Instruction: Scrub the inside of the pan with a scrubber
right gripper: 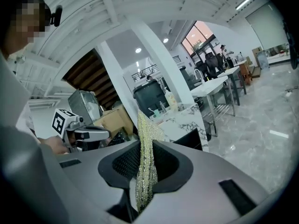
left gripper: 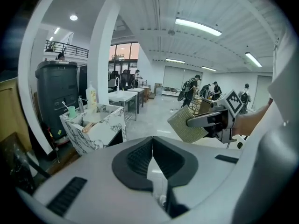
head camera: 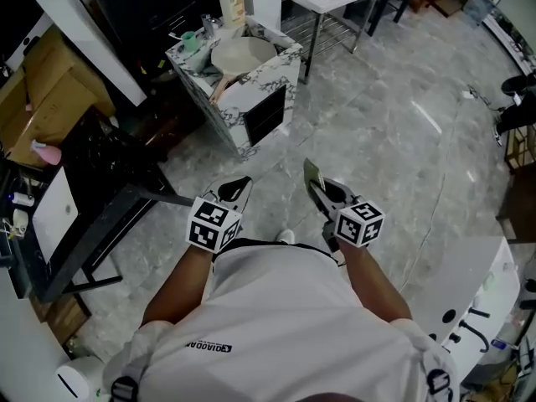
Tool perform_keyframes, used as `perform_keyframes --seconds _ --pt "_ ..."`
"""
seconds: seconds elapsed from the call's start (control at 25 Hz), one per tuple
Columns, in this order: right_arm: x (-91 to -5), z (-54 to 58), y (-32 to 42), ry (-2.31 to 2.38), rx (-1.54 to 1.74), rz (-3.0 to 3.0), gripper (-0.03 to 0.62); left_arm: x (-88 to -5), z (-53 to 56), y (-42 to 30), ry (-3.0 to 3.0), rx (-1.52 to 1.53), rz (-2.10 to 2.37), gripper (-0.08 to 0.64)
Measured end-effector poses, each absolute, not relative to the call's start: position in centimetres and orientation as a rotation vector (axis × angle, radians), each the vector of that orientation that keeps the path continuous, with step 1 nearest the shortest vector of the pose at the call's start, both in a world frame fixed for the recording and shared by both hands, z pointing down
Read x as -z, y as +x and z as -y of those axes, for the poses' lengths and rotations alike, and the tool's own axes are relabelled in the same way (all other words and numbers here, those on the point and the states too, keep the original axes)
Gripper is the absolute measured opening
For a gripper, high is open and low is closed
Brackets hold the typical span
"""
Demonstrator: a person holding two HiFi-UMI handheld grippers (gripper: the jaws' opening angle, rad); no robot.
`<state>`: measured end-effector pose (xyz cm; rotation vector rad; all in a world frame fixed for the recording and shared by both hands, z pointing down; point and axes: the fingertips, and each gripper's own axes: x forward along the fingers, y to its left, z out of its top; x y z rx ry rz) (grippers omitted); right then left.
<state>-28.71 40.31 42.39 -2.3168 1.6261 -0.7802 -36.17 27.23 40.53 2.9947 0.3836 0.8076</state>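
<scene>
Yellow-green woven scrubber [right gripper: 144, 129] is being gripped by right tool [right gripper: 145, 164]; left tool [left gripper: 152, 157] closed, empty; round cream pan [head camera: 243, 55] not yet reached.

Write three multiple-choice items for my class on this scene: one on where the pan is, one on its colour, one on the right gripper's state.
1. Where is the pan?
A. On the floor
B. On top of the marble-patterned unit
C. In a gripper

2. What colour is the pan's inside?
A. Black
B. Red
C. Off-white

3. What state is the right gripper in?
A. Open and empty
B. Shut on the scrubber
C. Shut on the pan's handle

Answers:
1 B: the head view shows the pan lying on top of the unit, away from both grippers.
2 C: its inside looks pale cream in the head view.
3 B: the right gripper view shows the scrubber pinched between the pads.
</scene>
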Motion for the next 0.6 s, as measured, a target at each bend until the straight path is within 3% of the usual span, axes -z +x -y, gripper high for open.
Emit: perform_keyframes --seconds 0.6 --pt "-46.1 -41.8 -21.7 -2.319 0.878 -1.549 0.075 -42.2 -27.4 -27.6 2.965 -0.88 -0.465 0.015"
